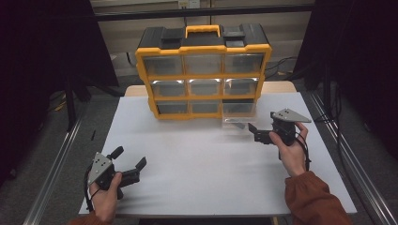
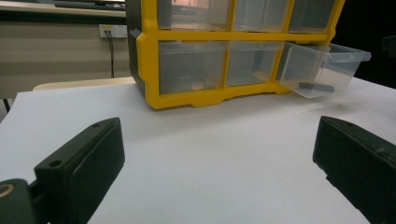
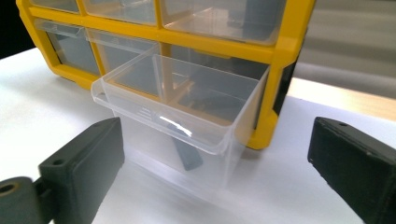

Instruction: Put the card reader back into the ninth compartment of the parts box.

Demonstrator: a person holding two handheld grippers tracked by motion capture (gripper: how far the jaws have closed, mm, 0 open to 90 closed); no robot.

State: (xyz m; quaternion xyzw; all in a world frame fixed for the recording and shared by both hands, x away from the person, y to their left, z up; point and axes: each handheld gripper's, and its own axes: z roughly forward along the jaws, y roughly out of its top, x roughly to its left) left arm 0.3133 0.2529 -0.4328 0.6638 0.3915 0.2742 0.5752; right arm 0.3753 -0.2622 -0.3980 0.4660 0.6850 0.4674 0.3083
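On the white, matte counter [image 1: 202, 159] stands a storage organizer [image 1: 203, 70] with a yellow plastic frame, a black back shell and a yellow carry handle on top. It holds nine small drawers in three rows, all of clear, glossy plastic with rounded box shapes.

The bottom right drawer [image 3: 177, 126] is pulled out from its slot and its front tilts down toward the counter, while its back end is still inside the frame. Its walls are thin and transparent, with a curved lip along the front edge. Inside lies a small dark flat piece [image 3: 184, 149], perhaps plastic or metal; the view through the wall is too blurry to tell more.

The right hand-held gripper [image 1: 263, 131] is near this drawer, just in front of it, and its jaws are spread wide apart, not touching anything. The jaws are thick black blocks with a dull surface and rounded corners. A grey three-cornered plate sits on top.

The left hand-held gripper [image 1: 129, 161] rests low over the near left part of the counter, well apart from the organizer, and its black jaws are also wide apart and hold nothing.
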